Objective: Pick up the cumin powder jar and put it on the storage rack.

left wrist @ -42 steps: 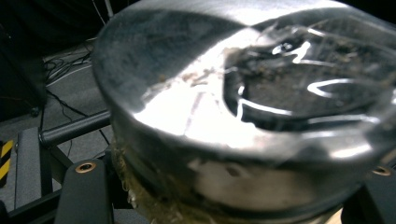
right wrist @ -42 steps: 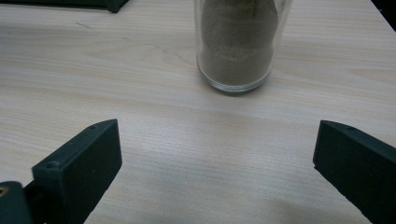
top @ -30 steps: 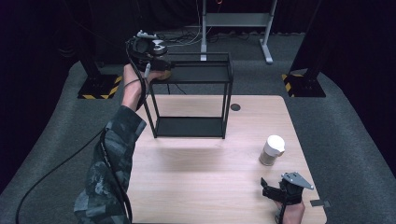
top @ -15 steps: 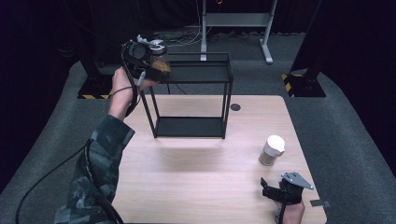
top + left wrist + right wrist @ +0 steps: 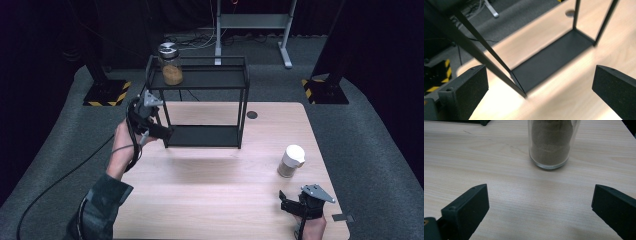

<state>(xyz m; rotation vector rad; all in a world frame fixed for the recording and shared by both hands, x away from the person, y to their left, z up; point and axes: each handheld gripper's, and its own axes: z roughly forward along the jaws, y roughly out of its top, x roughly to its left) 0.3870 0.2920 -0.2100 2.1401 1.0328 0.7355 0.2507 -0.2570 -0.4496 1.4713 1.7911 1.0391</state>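
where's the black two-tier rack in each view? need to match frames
High view: black rack at the table's far edge, centre-left; a jar of orange grains stands on its top shelf's left end.
Left gripper view: rack's bottom shelf mid-frame, its posts running up, between open jaws.
Right gripper view: a dark corner at the top edge, likely the rack's base.
Shared landmark: the wooden tabletop.

Two jars (image 5: 170, 64) (image 5: 291, 161), one rack (image 5: 200, 80)

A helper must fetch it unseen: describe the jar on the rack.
Find the black wire rack at the wooden table's far edge. On its top shelf, left corner, stands a clear jar, silver-lidded with orange-brown filling, unlike the white-lidded jar down on the table.
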